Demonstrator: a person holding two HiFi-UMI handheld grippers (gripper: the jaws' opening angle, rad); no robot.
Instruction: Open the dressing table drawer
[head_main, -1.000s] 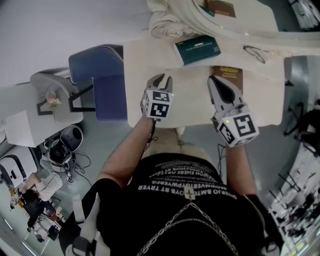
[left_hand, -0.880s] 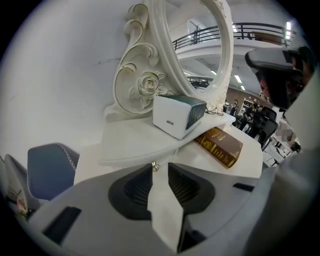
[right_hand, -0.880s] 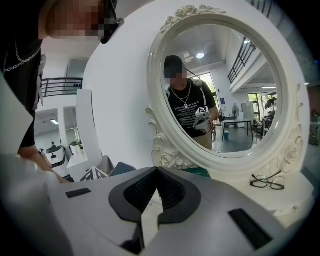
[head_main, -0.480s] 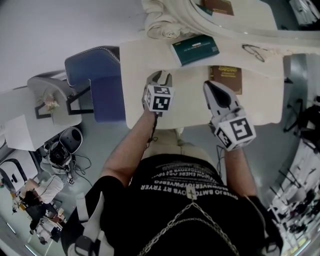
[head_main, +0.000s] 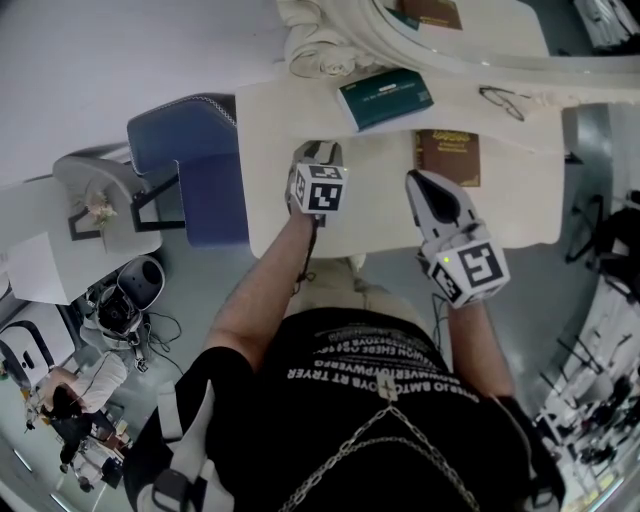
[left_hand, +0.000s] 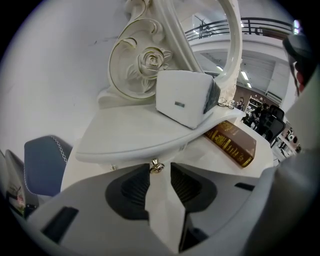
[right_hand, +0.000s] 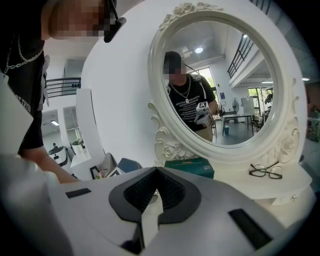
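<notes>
The cream dressing table (head_main: 520, 215) has a raised tier under its mirror. A small gold drawer knob (left_hand: 156, 166) shows just beneath that tier's overhanging edge. My left gripper (left_hand: 160, 167) points down at it. Its jaws have just been opening, and the knob sits between the fingertips with a gap on each side. From the head view the left gripper (head_main: 320, 151) hangs over the table's left part, mostly hidden by its marker cube. My right gripper (head_main: 421, 181) hovers over the table's middle. It is shut and empty, with its tips (right_hand: 156, 172) meeting.
A green box (head_main: 385, 97) and glasses (head_main: 505, 103) rest on the raised tier. A brown book (head_main: 448, 157) lies on the tabletop right of the left gripper. A blue chair (head_main: 190, 165) stands left of the table. The oval mirror (right_hand: 225, 85) rises behind.
My left gripper has sunk toward the table and edged toward the raised tier, and its marker cube now covers more of its jaws. The right gripper has kept its place.
</notes>
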